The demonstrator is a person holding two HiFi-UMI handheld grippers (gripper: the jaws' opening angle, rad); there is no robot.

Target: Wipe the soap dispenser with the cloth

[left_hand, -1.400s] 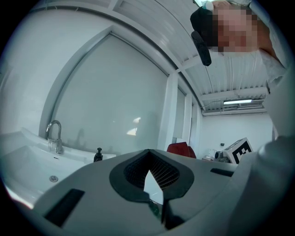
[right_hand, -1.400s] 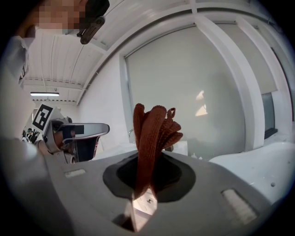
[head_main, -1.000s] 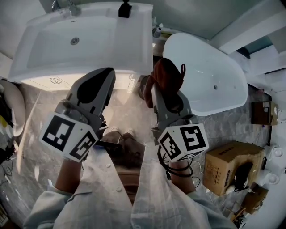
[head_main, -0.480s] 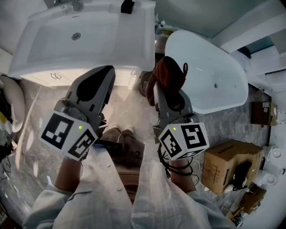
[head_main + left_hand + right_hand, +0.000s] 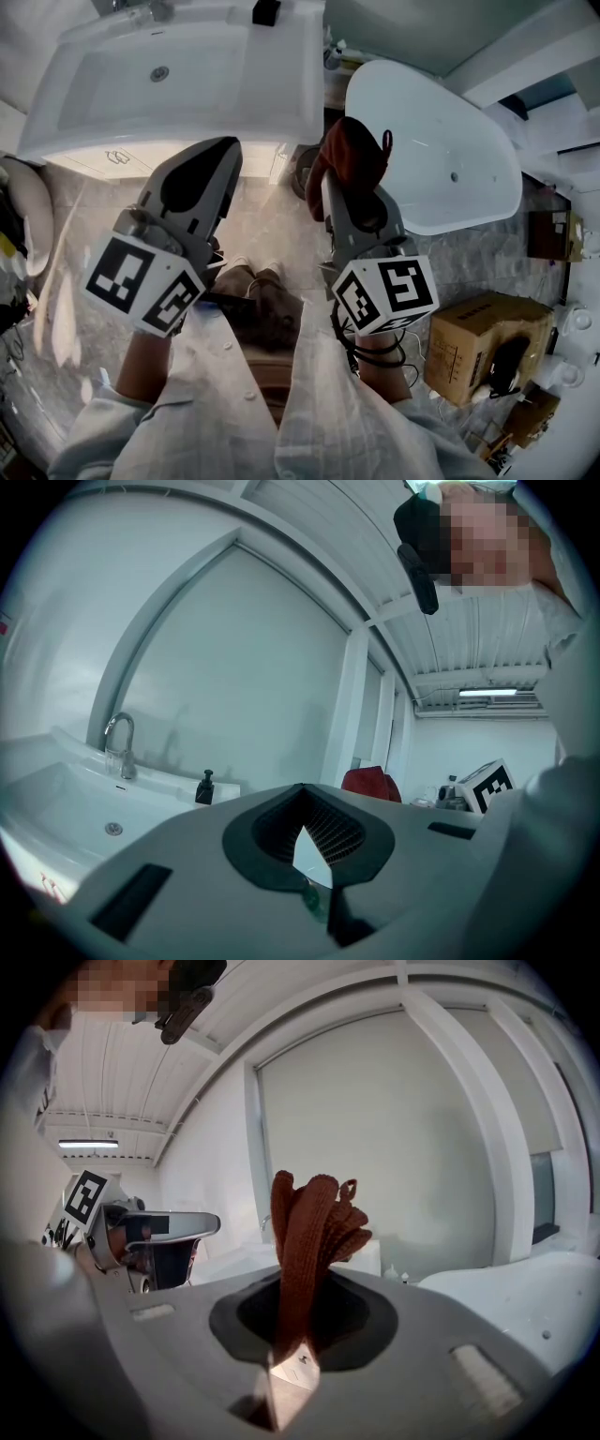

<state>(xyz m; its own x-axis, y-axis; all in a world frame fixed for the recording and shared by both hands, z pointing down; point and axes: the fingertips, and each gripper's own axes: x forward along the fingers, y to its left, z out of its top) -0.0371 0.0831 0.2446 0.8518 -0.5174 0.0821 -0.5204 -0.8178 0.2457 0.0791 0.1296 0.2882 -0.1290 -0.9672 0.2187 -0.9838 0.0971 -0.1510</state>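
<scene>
The black soap dispenser (image 5: 265, 11) stands on the back rim of the white sink (image 5: 281, 84), far ahead of both grippers. It shows small in the left gripper view (image 5: 204, 787), beside the chrome tap (image 5: 120, 744). My left gripper (image 5: 223, 150) is held over the floor below the sink's front edge, jaws shut with nothing in them (image 5: 303, 803). My right gripper (image 5: 330, 186) is shut on a bunched rust-brown knitted cloth (image 5: 352, 152). The cloth (image 5: 309, 1227) sticks up out of the jaws (image 5: 298, 1340) and hides their tips.
A white bathtub (image 5: 441, 141) lies at the right, close to the cloth. A cardboard box (image 5: 483, 342) and smaller boxes sit on the marble floor (image 5: 262, 225) at the lower right. A white toilet (image 5: 23, 211) shows at the left edge.
Both grippers keep their pose and the cloth stays clamped. The sink and dispenser have drifted slightly up in the head view.
</scene>
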